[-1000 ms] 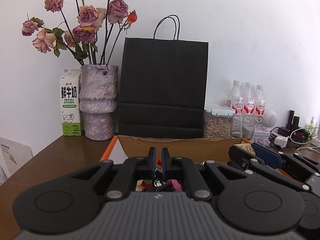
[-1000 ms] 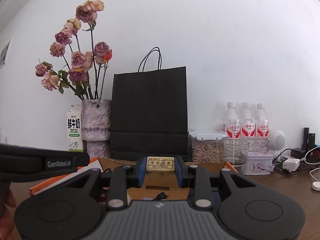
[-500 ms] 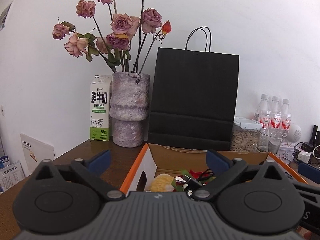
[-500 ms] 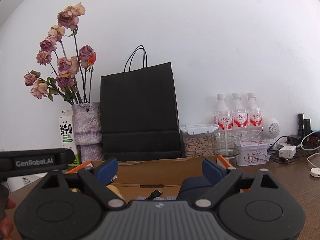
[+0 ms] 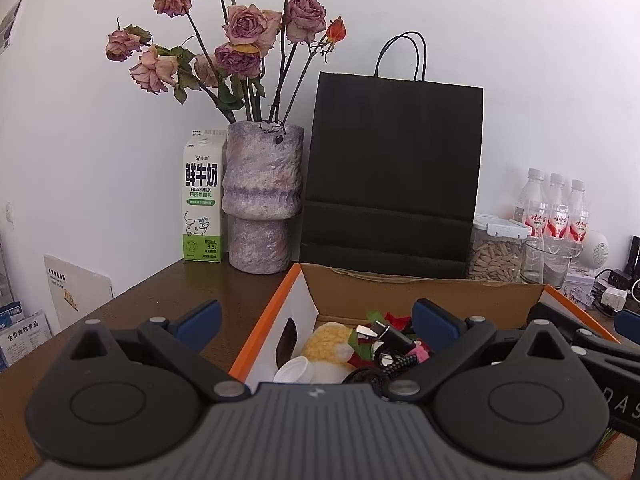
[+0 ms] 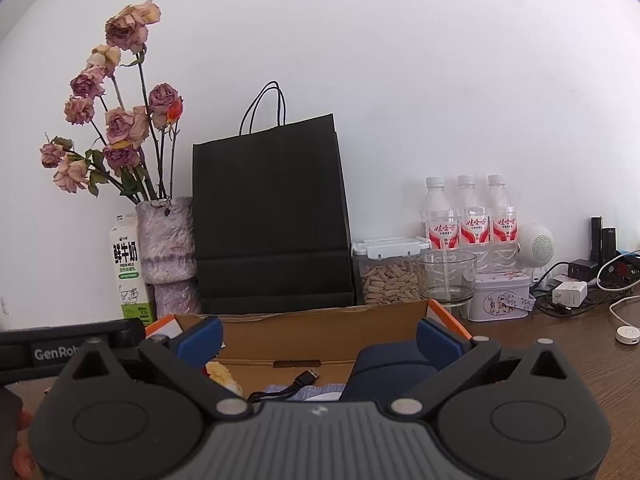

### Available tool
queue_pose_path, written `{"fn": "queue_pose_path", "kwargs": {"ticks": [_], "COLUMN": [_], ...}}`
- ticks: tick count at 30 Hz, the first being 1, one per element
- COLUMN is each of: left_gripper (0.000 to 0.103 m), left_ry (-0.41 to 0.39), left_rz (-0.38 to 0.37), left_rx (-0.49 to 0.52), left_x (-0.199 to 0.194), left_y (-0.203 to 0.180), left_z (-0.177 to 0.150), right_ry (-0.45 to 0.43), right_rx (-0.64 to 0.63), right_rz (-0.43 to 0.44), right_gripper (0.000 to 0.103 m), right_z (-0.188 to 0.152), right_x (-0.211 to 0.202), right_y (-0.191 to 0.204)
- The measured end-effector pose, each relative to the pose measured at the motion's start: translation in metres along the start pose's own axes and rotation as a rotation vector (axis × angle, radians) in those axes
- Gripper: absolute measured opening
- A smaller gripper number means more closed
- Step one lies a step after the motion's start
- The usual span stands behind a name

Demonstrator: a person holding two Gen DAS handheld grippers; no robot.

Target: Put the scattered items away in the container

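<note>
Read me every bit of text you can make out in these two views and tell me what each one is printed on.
"鲜牛奶" and "FRESH MILK": milk carton; "3.3" low on its front, the rest too small.
"GenRob", cut off: left tool, seen from the right wrist.
"全价宠物食品": leaflet at the left edge.
"DAS", partly cut off: right tool, seen from the left wrist.
Red labels on the three water bottles: too blurred.
Card against the wall: too small.

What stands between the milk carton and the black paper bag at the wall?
A mottled purple vase with dried roses stands between the milk carton and the black paper bag. Both wrist views show this.
</note>
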State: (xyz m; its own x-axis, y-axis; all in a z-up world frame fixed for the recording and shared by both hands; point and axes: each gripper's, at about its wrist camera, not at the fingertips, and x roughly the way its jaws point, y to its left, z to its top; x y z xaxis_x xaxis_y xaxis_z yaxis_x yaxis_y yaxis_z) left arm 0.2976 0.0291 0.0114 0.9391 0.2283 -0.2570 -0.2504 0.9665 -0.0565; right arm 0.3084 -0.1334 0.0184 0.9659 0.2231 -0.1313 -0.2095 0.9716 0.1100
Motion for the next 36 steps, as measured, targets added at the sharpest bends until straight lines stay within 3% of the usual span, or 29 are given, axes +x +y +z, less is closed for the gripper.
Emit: {"fn": "queue_pose_path", "kwargs": {"ticks": [13,25,36], "left_gripper": [0.103,0.103,0.103], "left_ry": [0.019,0.075,0.065], "left_rz": [-0.021,-0.077,-0.083], "left_rx": [0.007,0.022,0.083], "left_x": [-0.035,-0.083,-0.125], "left_y": [0.002,0.002,0.002], "left_z": [-0.018,-0.041,-0.060], "right_ry": [-0.006,0.057,0.090], "right_rx": [-0.031,-0.054,-0.104], "right_rz": [0.012,0.045,0.036], "right_gripper": [0.103,0.103,0.103], "right_z": [-0.004,-0.014,-0.025], "right_x": [-0.036,-0.097,-0.145], "right_y": [-0.005,-0.012,-0.009]}}
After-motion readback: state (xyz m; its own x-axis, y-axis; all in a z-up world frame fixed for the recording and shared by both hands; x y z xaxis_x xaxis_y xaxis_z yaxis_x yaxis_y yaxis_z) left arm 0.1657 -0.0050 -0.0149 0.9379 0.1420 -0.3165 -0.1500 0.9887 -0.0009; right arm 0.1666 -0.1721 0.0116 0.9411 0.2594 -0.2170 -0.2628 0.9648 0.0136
